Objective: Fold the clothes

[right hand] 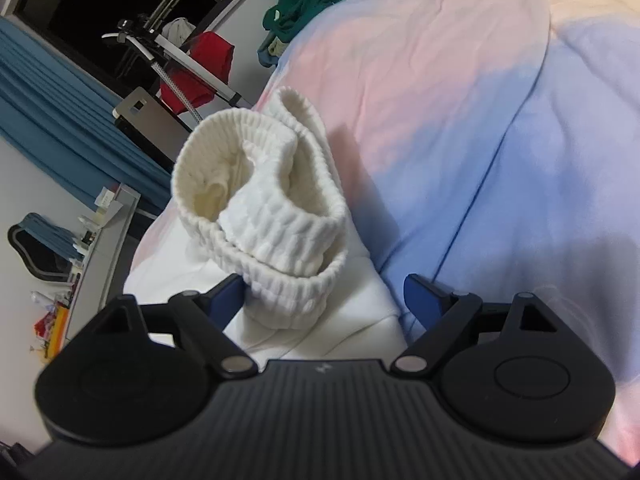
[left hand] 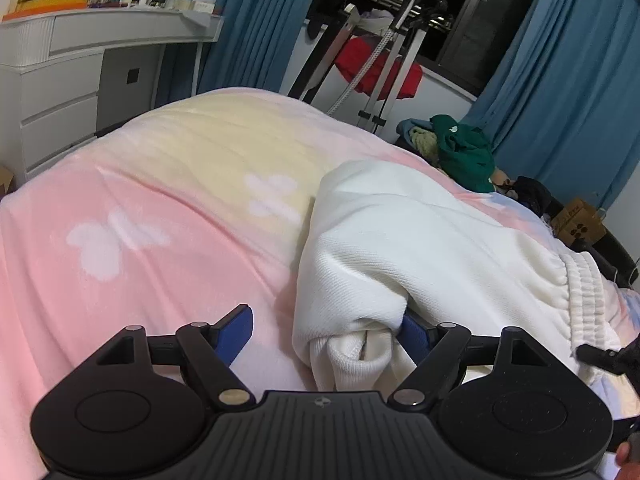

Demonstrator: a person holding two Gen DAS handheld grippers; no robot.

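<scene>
A white knit garment (left hand: 420,240) lies on the bed, spread over a fleece blanket (left hand: 140,200) of pink, yellow and pale blue with white cloud shapes. It looks like a sweatshirt or sweater: the body is a fine knit, and a gathered ribbed band (left hand: 576,288) runs along its right-hand edge in the left wrist view. The blanket gives a broad, soft bed for folding, so the garment can be laid out flat and its parts turned over one another.

The left gripper (left hand: 326,334) sits low at the near edge of the garment with its jaws wide. A bunched fold of white cloth lies between them, touching the right blue pad, while the left pad stands clear over bare blanket. Nothing is pinched there; the spread suits a scoop at a thick roll of cloth.

The right gripper (right hand: 326,300) also has its jaws wide. A ribbed cuff (right hand: 260,200) stands up in an open ring just ahead of them, its lower edge against the left pad, with flat white cloth beneath. Whether the cuff is propped by that pad or only resting there I cannot tell.

The garment is partly gathered, neither a neat folded stack nor fully flat, which fits a fold in the middle of being made or cloth just set down.

A pile of other clothes, a green garment (left hand: 464,148) among them, waits at the far side of the bed.
</scene>
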